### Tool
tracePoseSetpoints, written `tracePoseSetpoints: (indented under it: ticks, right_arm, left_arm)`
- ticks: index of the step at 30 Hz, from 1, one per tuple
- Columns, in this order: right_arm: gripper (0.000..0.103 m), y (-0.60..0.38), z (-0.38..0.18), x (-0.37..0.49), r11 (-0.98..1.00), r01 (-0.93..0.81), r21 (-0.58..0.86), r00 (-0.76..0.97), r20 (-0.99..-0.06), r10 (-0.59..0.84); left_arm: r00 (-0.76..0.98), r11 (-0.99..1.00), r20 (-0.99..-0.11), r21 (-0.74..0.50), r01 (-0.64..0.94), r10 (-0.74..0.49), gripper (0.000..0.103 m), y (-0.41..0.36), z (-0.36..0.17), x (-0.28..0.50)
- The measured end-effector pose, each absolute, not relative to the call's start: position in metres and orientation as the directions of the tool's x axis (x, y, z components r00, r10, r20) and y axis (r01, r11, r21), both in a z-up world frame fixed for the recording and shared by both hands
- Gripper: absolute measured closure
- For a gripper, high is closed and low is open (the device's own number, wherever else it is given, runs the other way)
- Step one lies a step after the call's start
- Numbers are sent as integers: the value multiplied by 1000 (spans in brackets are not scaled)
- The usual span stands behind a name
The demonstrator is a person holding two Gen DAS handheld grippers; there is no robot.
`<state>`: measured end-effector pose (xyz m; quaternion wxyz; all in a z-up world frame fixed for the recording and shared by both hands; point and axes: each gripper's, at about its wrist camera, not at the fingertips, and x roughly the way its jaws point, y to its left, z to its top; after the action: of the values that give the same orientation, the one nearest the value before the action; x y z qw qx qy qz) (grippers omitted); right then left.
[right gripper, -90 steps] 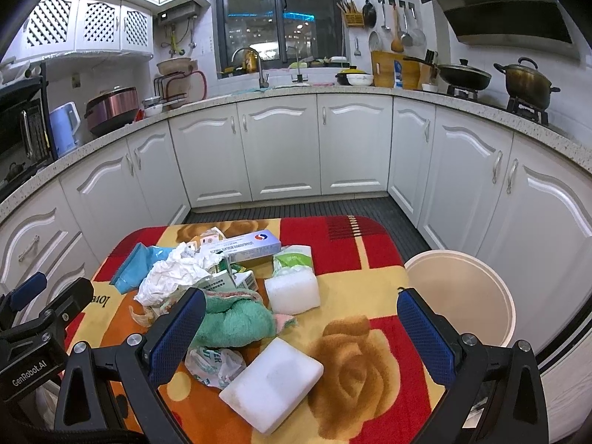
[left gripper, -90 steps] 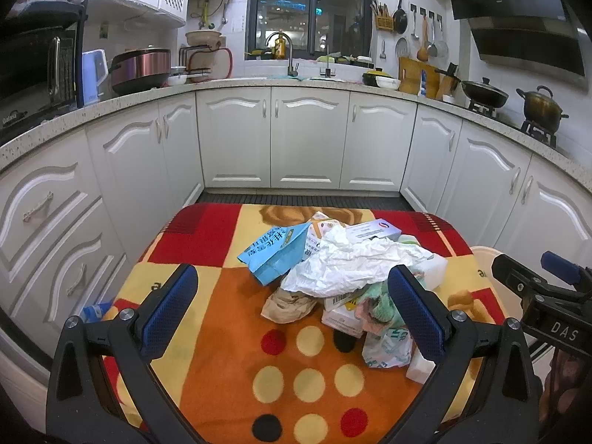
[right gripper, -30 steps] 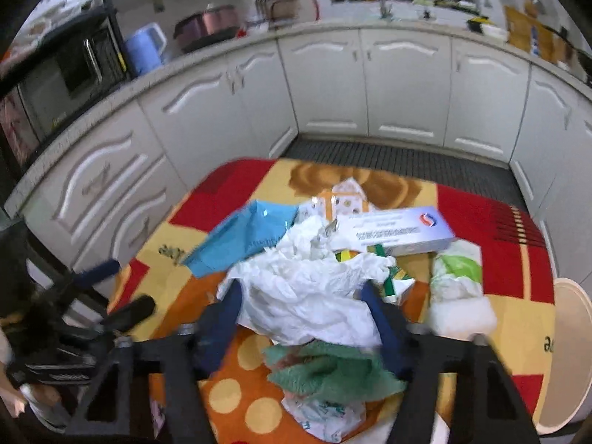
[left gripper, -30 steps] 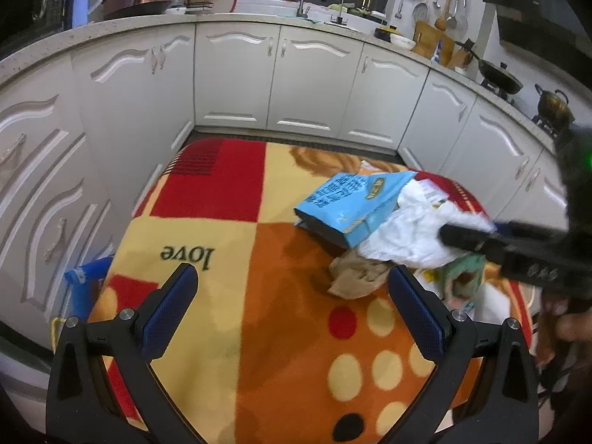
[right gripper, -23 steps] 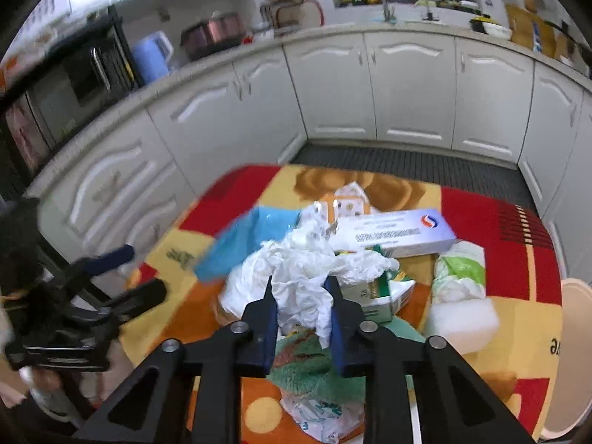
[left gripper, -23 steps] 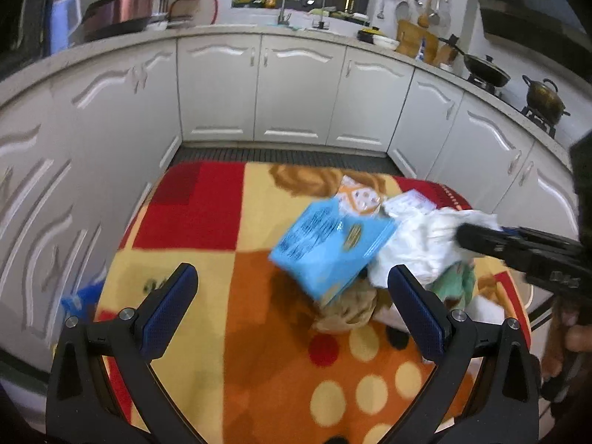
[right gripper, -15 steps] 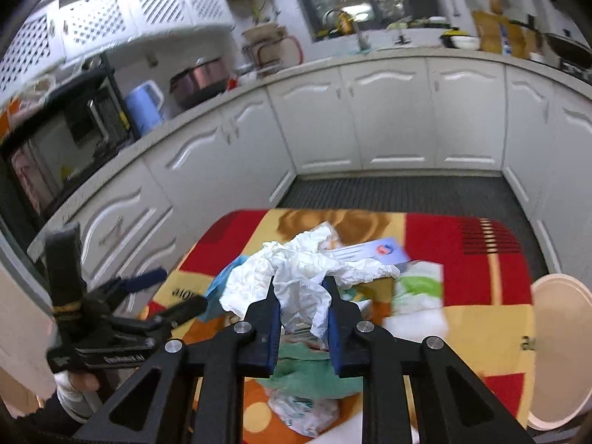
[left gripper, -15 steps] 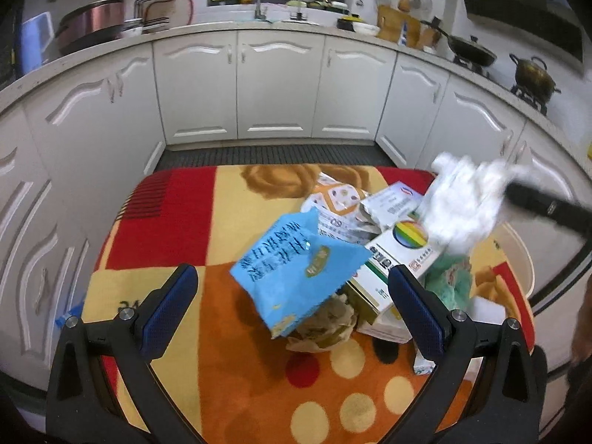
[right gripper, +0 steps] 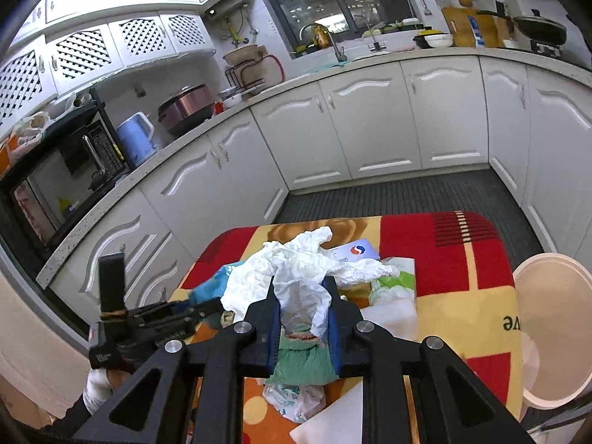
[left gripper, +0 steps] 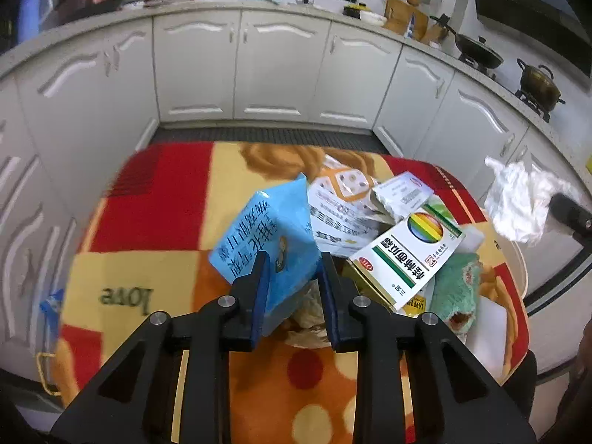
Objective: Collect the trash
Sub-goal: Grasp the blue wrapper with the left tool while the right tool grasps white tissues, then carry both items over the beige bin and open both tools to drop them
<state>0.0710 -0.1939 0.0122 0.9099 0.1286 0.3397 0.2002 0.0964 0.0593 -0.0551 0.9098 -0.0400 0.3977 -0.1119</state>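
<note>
Your left tongs are now clamped on the blue bag at centre frame; half a second ago they stood wide apart with the bag lying loose on the pile. Your right tongs stay clamped on the white paper, carried further right: in the left view it hangs at the right edge, above the bin. A rainbow box and a green cloth lie just right of the bag on the desk. In the right view the bin sits at lower right.
</note>
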Motion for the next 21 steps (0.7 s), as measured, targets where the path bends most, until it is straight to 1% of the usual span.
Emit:
tracePoseSetpoints:
  ticks: [4, 8, 13, 21]
  right_arm:
    - [83, -195, 11, 66, 887, -277, 370, 691, -564, 451]
    - [83, -199, 7, 63, 888, -265, 376, 694, -565, 447]
    - [83, -208, 11, 54, 897, -248, 365, 710, -562, 425]
    - [83, -244, 11, 36, 919, -164, 357, 757, -552, 350]
  left_arm:
    - [691, 977, -691, -133, 166, -211, 81, 66, -36, 82]
    - [716, 975, -663, -132, 178, -220, 81, 66, -19, 68]
    - [725, 962, -632, -157, 225, -272, 82, 54, 4, 56]
    - [699, 918, -602, -171, 358, -385, 82, -2, 29, 42]
